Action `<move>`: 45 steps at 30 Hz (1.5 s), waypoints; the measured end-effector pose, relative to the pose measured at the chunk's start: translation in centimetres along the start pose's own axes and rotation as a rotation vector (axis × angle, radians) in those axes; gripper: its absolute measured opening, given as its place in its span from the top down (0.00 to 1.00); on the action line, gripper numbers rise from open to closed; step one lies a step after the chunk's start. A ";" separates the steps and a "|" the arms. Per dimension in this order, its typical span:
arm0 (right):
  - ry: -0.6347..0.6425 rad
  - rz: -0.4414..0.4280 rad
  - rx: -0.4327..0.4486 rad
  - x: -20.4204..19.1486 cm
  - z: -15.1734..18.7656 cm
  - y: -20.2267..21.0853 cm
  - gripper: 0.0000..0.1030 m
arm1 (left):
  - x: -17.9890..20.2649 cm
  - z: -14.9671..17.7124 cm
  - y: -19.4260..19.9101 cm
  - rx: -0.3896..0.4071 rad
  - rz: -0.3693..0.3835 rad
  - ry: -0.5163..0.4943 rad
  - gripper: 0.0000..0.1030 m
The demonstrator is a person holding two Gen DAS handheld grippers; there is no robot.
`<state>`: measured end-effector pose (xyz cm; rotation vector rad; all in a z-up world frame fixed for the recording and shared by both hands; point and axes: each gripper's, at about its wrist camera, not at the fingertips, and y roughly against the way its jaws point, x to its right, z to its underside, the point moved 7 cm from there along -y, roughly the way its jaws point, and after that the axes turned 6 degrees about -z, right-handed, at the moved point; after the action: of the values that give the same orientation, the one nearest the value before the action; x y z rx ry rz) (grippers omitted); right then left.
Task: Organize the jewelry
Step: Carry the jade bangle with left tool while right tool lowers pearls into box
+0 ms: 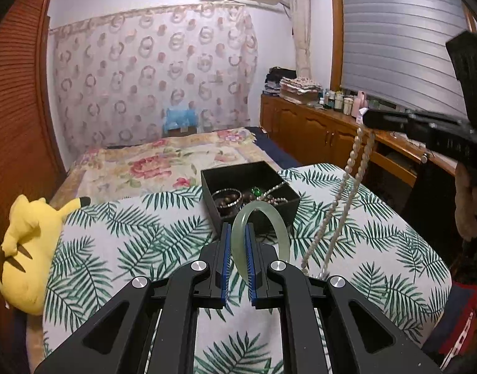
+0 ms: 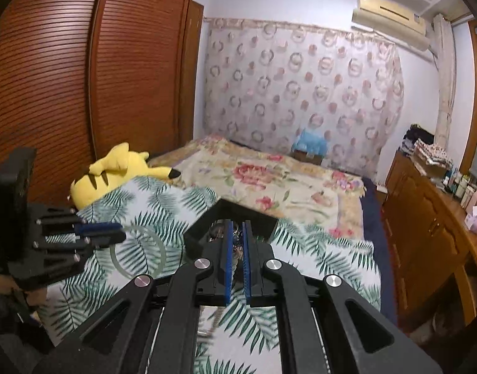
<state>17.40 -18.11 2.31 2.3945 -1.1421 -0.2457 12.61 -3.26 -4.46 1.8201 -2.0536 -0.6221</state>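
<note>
My left gripper is shut on a pale green jade bangle, held upright just in front of the black jewelry box. The box sits on a leaf-print cushion and holds several bracelets and a green stone. My right gripper is shut on a long pale bead necklace that hangs down to the cushion, right of the box. In the right wrist view my right gripper points at the box; the left gripper holds the bangle at the left.
A yellow plush toy lies at the cushion's left edge. A floral bedspread stretches behind the box. A wooden cabinet with bottles and folded cloth runs along the right. A slatted wardrobe stands on the left.
</note>
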 end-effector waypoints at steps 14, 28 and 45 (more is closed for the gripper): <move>0.038 0.033 0.071 2.6 -7.4 -0.3 0.94 | -1.4 -3.2 -3.1 -0.001 -0.025 -0.015 0.92; 0.072 0.014 0.086 4.9 -13.5 -3.6 0.93 | -2.3 -5.8 -7.1 -0.026 -0.011 0.000 0.92; -0.015 -0.070 -0.086 6.2 -7.7 -13.8 0.93 | -2.6 -6.0 -12.1 -0.084 -0.018 -0.010 0.92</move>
<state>33.54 -12.85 2.54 2.3630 -1.0339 -0.3293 26.28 -2.42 -5.53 1.7933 -1.9885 -0.7123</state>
